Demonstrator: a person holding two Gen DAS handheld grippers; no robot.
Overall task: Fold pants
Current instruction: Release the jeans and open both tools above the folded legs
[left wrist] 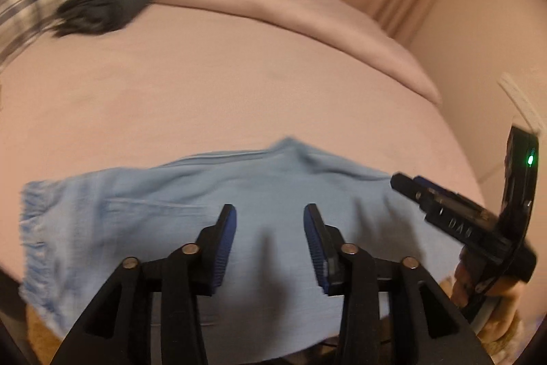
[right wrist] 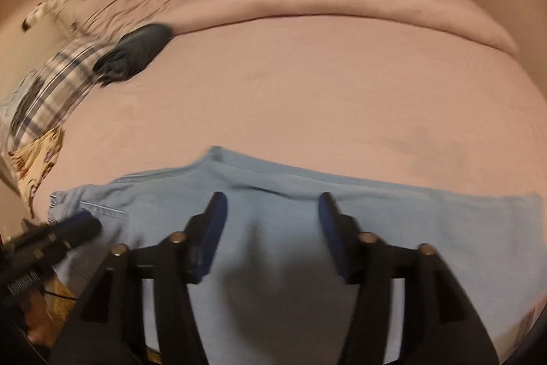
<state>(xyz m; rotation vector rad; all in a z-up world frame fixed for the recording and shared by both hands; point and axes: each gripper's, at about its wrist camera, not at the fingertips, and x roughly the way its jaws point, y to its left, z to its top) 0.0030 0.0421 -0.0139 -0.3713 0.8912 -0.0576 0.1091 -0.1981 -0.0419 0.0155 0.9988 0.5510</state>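
Lying low in frame on the bed (right wrist: 307, 84), the pants (right wrist: 273, 204) looked soft, floppy denim; both grippers (left wrist: 270, 211) (right wrist: 272, 199) hung released above them, so I'd pinch the hem edges.

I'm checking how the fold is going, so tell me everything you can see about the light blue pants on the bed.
The pants are pale blue denim, lying flat across the near edge of the pink bed, spread sideways. A frayed hem shows at one end, and a stitched pocket near the other. A seamed corner peaks up along the far edge, with soft wrinkles around it. The near part drapes over the bed's edge. Both grippers are above the cloth with jaws apart, nothing pinched between them.
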